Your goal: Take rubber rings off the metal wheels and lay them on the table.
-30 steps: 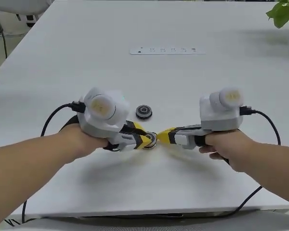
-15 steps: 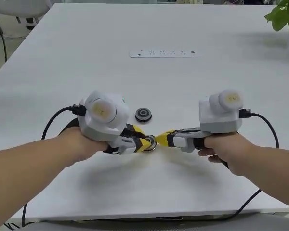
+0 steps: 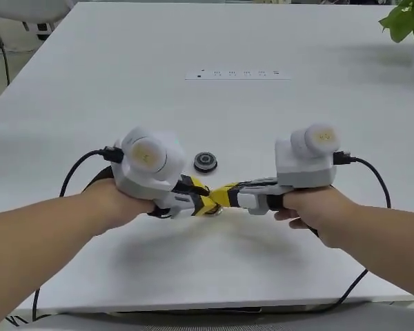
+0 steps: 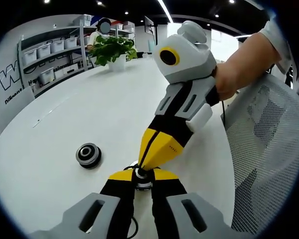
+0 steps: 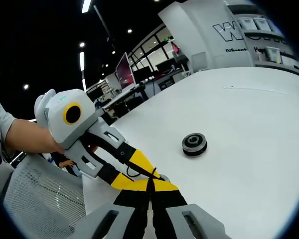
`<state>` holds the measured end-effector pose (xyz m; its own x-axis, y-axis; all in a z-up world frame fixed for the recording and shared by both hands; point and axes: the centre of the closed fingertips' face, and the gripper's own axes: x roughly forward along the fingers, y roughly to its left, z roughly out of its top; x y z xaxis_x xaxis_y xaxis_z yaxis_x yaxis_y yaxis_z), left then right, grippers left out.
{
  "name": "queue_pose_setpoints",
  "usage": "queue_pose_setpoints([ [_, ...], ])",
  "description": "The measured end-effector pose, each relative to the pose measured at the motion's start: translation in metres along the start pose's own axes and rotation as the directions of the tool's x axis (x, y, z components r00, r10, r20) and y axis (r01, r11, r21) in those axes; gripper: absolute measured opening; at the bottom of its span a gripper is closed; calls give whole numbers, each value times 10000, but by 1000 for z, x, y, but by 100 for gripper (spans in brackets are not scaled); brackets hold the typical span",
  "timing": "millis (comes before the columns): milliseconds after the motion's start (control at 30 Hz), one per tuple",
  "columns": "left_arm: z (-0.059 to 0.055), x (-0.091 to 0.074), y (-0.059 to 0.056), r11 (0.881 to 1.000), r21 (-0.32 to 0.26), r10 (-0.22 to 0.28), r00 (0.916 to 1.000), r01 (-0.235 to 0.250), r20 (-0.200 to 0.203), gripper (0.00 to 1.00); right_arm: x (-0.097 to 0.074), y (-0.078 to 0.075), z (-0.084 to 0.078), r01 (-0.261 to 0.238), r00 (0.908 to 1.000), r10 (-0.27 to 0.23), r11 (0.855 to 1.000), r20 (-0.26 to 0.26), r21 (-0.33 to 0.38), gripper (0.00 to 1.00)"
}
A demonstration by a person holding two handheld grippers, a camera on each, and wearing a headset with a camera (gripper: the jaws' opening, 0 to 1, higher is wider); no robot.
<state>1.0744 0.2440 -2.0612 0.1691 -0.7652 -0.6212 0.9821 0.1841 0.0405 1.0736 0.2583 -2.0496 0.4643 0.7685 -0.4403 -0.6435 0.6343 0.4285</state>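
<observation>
Head view: bright, even overhead light. The large matte white table [image 3: 276,41] is close to washed out toward the top of the frame, its sheen diffuse. Soft grey shadows at lower centre under the white-and-yellow left gripper [image 3: 210,205] and right gripper [image 3: 223,196]. Focus crisp throughout. Left gripper view: fisheye bending strong at the edges; round ceiling spotlights [image 4: 127,12] and a strip lamp [image 4: 163,9] at top; small metal wheel [image 4: 142,178] shaded between the jaws. Right gripper view: same curvature; dark ceiling with further bright lamps [image 5: 81,60] at upper left; tabletop bright.
</observation>
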Motion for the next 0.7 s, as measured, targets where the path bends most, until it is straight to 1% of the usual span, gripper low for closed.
queue_pose_setpoints([
  [100, 0, -1, 0, 10000, -5, 11, 10000, -11, 6, 7, -2, -7, -1, 126, 9999, -126, 9999, 88, 9, 0],
  [200, 0, -1, -2, 10000, -3, 61, 10000, -61, 67, 7, -4, -10, -1, 256, 9997, -256, 9996, 58, -80, 0],
  [300, 1, -1, -3, 10000, -1, 89, 9999, -89, 85, 7, -5, -11, -3, 355, 9994, -356, 9993, -22, -142, 0],
  [500, 1, -1, -2, 9999, 33, 95, 9999, -95, 38, 8, -5, -11, -6, 402, 9991, -404, 9990, -108, -199, 0],
  [700, 0, -3, 0, 9999, 87, 55, 9999, -54, -116, 10, -5, -12, -6, 397, 9992, -399, 9990, -96, -213, 0],
])
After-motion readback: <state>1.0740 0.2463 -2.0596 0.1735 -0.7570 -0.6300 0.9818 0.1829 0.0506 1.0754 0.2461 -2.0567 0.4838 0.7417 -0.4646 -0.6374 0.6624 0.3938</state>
